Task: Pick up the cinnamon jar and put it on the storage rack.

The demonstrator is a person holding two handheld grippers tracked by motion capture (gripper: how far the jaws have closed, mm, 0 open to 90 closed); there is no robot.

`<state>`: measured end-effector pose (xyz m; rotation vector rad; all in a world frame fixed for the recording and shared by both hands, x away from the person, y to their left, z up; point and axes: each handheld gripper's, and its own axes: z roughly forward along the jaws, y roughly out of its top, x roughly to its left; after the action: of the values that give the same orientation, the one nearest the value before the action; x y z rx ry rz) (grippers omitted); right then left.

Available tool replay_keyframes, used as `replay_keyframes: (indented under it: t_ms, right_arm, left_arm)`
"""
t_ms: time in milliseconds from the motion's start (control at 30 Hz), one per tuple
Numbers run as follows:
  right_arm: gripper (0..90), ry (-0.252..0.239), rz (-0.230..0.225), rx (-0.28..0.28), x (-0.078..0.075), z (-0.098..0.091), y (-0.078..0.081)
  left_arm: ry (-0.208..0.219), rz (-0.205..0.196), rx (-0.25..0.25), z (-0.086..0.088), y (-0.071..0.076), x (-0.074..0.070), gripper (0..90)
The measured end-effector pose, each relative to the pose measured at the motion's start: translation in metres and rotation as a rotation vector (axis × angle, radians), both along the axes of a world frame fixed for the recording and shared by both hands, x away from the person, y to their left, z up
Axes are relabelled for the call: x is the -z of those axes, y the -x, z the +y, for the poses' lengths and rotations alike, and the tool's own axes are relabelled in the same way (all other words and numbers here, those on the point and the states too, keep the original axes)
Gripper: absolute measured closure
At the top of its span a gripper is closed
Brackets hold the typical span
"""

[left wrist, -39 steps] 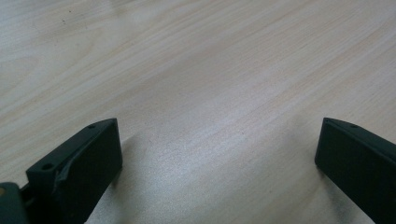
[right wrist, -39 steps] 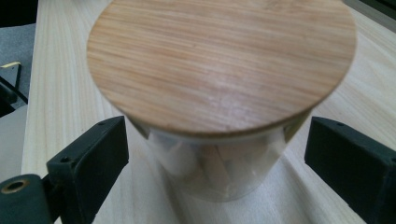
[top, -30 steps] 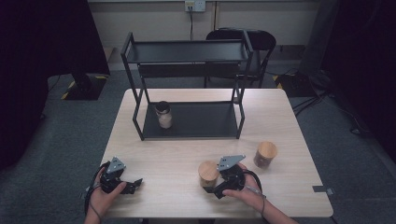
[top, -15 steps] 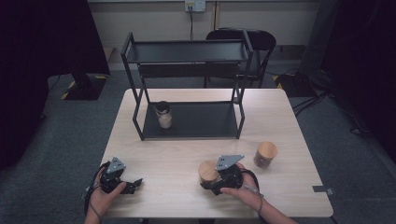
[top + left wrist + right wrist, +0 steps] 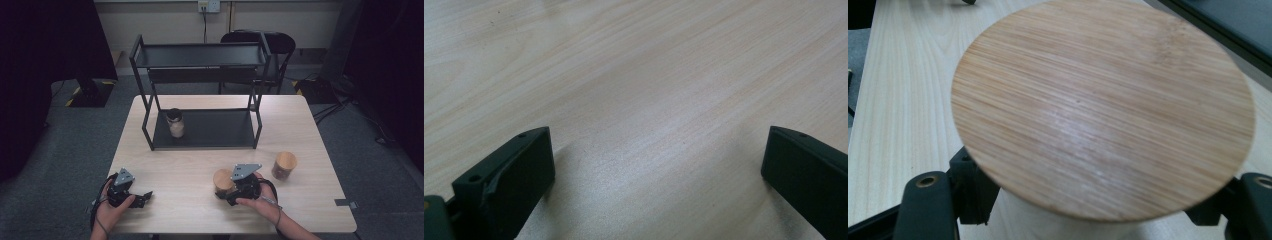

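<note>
black claws (image 5: 226, 192), grey three-cornered plates, trailing cables

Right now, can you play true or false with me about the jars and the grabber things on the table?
1. The right gripper is shut on the jar with the wooden lid. True; its jaws have just been closing, with the jar between them.
2. The left gripper holds a jar. False; its jaws stand open over bare table.
3. A jar with a dark lid stands on the bottom shelf of the black rack. True.
4. The second wooden-lidded jar sits on the rack's top shelf. False; it stands on the table, beside the right gripper.
</note>
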<state>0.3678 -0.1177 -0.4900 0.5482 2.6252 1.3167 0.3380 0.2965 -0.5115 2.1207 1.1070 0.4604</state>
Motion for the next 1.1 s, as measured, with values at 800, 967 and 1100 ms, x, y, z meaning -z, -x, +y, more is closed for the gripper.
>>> replay_keyframes:
  t_ms: [800,967,1100]
  right_arm:
    - [25.0,0.033,-0.004,0.041,-0.013,0.02,-0.03]
    - [25.0,0.036,-0.002,0.055,-0.013,0.021,-0.036]
    - [25.0,0.043,0.001,0.066,-0.013,0.023,-0.041]
  left_arm:
    - [0.0,0.0,0.0,0.0,0.0,0.0,0.2]
    - [0.0,0.0,0.0,0.0,0.0,0.0,0.2]
    - [0.0,0.0,0.0,0.0,0.0,0.0,0.2]
